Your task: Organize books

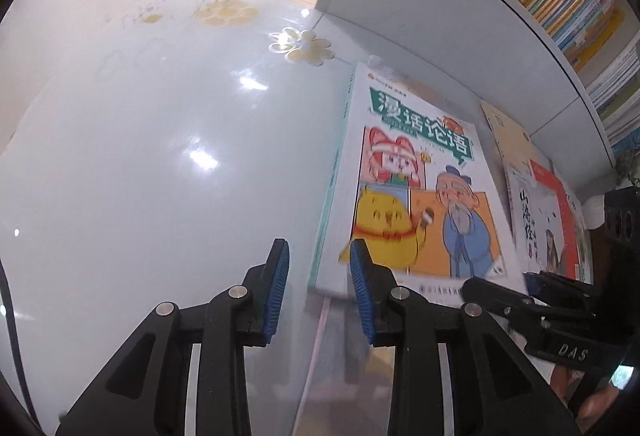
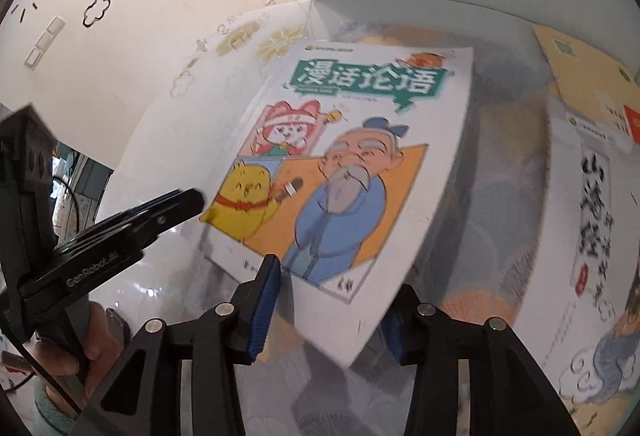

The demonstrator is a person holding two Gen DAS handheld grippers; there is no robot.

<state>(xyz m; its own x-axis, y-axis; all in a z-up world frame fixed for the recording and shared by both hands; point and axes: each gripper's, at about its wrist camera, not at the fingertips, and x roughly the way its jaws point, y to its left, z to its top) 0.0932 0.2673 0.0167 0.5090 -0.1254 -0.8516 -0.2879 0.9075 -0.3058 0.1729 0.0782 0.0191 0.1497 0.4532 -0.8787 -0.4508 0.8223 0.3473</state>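
Book (image 2: 348,163): white cover, teal title, yellow chick; tool pads (image 1: 276,292) blue.

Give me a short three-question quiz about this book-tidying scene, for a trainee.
1. True or false: the white paperback book with the green title banner shows a yellow chick on its cover.
2. What lies to its right? A) a white book with black brush calligraphy B) a mug C) a blue atlas
3. Fill in: the ribbed pads on the left tongs are coloured ___.
Key: 1 true; 2 A; 3 blue.
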